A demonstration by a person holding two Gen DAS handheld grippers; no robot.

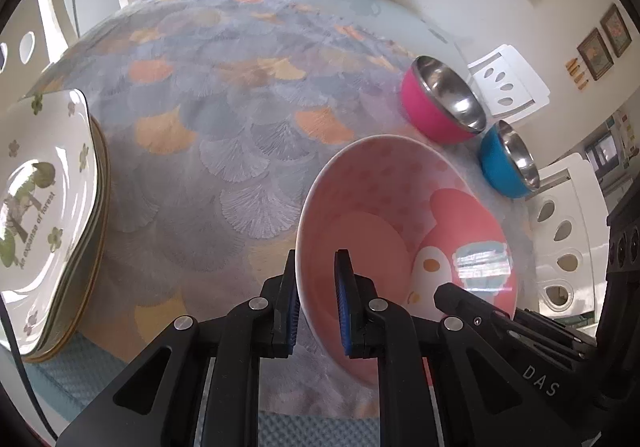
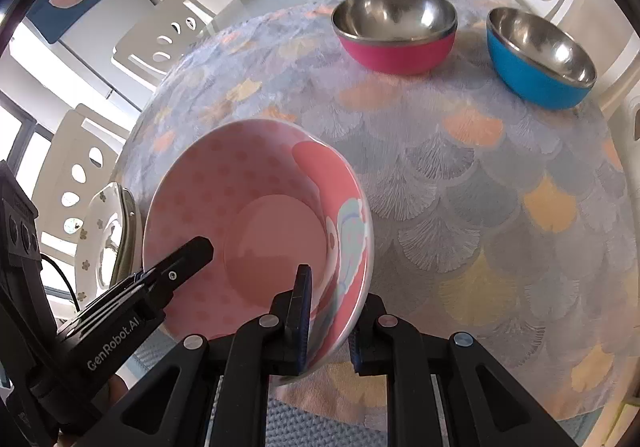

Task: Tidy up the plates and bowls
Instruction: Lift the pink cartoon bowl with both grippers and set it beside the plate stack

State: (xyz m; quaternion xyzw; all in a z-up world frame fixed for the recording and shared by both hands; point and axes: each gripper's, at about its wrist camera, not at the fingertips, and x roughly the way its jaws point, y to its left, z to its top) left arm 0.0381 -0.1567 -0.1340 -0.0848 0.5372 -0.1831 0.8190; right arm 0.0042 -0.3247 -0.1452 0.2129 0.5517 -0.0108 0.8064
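I hold the pink bowl [image 1: 384,215] with both claws, one on each side of its rim, so it stays level above the surface [image 1: 224,95]. The left claw [image 1: 316,299] is closed on the left rim and the right claw [image 2: 328,311] is closed on the right rim. I think it goes toward the magenta bowl [image 2: 396,51] and blue bowl [image 2: 536,75]. The plate stack [image 1: 44,215] is cut off at the edge. I cannot see under the bowl.

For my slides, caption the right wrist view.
Both claws, right claw and left claw, grip the pink bowl before two steel-lined bowls.
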